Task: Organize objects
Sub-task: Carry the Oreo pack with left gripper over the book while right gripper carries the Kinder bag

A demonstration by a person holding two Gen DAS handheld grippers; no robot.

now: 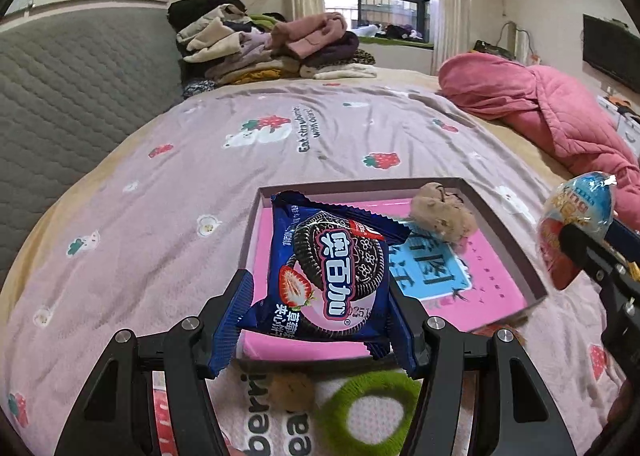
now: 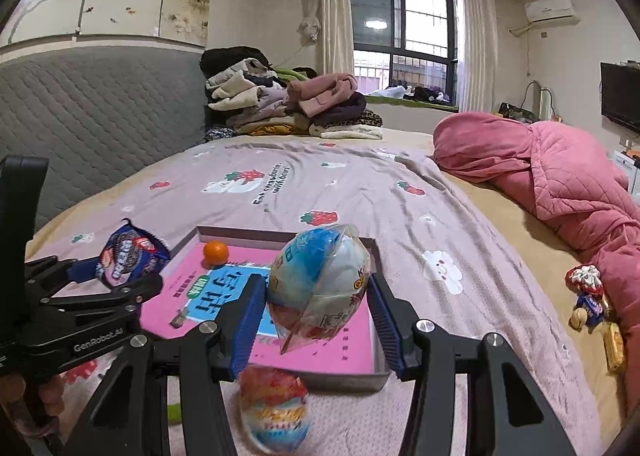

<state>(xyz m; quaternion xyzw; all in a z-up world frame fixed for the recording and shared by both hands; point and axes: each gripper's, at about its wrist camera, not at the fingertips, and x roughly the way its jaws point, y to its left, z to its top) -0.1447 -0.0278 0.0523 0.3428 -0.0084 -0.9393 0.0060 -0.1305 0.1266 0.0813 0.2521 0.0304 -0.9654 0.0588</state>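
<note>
Grey quilted headboard (image 1: pixel 68 88) at left. Clothes pile (image 1: pixel 272 52) at far end of bed, beside headboard. Pink quilt (image 2: pixel 560 192) bunched on right. Strawberry-print sheet (image 1: pixel 168 184) covers bed. Barred window (image 2: pixel 400 32) behind, curtains (image 2: pixel 334 12) either side. Air conditioner (image 2: pixel 552 10) high on right wall, TV (image 2: pixel 620 96) below it.

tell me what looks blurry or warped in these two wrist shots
Left wrist view: the cookie packet is sharp, the walnut and green ring beneath it are smeared, and the bed bulges from fisheye. Right wrist view: the held toy egg is clear, the second egg below is blurred, and the window glares.
</note>
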